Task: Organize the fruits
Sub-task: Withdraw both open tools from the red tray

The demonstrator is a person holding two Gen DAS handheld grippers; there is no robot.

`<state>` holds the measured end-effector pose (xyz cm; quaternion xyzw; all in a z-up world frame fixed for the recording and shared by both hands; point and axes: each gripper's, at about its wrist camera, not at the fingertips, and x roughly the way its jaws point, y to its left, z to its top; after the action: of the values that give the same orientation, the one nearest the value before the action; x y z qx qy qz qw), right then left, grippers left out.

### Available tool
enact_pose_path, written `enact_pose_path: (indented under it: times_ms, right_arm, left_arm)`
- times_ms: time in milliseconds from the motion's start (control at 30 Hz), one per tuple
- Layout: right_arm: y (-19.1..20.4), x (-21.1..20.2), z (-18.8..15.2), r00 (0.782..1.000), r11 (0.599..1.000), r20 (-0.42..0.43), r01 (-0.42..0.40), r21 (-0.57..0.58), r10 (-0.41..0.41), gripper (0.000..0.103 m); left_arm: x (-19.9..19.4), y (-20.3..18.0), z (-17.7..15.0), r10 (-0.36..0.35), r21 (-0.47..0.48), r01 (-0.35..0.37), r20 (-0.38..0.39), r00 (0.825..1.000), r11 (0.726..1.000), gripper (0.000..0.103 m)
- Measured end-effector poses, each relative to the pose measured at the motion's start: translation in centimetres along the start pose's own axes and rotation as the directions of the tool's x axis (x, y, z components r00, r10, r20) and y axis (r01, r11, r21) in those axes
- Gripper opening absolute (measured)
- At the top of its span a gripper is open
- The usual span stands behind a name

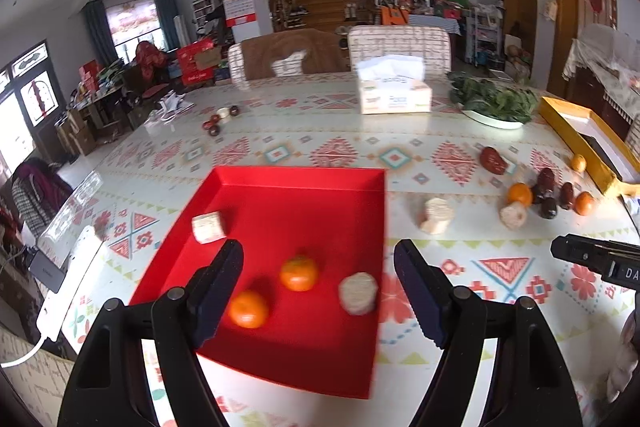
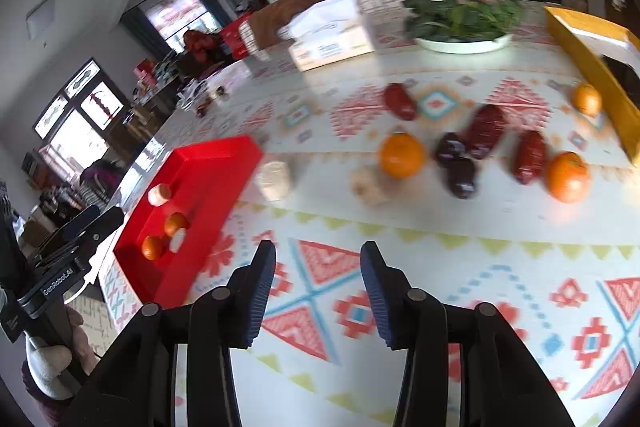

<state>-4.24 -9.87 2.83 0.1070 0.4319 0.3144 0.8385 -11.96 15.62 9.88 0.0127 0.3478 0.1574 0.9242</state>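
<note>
A red tray (image 1: 256, 355) lies on the patterned table and holds two oranges (image 1: 299, 273) (image 1: 248, 308) and two pale round cakes (image 1: 358, 293) (image 1: 207, 226). My left gripper (image 1: 319, 269) is open and empty just above the tray. My right gripper (image 2: 318, 269) is open and empty over bare tablecloth, right of the tray (image 2: 224, 163). Ahead of it lie loose oranges (image 2: 401, 155) (image 2: 568, 177), dark red dates (image 2: 530, 157) and pale cakes (image 2: 274, 179). The same pile shows in the left wrist view (image 1: 520, 195).
A tissue box (image 1: 394, 95), a plate of greens (image 1: 494, 103) and a yellow box (image 1: 580, 143) stand at the far side. A white power strip (image 1: 70, 283) lies left of the tray. Small items (image 1: 218, 121) sit at the far left.
</note>
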Motion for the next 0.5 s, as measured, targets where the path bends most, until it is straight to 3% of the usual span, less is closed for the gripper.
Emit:
enact_pose_path:
  times_ms: [233, 500]
  right_arm:
    - [-2.9, -1.6, -0.6, 0.997, 0.997, 0.023, 0.074, 0.028, -0.074, 0.05]
    - [-3.7, -3.2, -0.8, 0.974, 0.977, 0.08, 0.212, 0.004, -0.212, 0.05]
  left_arm:
    - [-0.2, -2.6, -0.1, -0.044, 0.027, 0.044, -0.009, 0.999, 0.999, 0.078]
    - [0.2, -4.2, -0.3, -0.067, 0.035, 0.068, -0.026, 0.997, 0.997, 0.078]
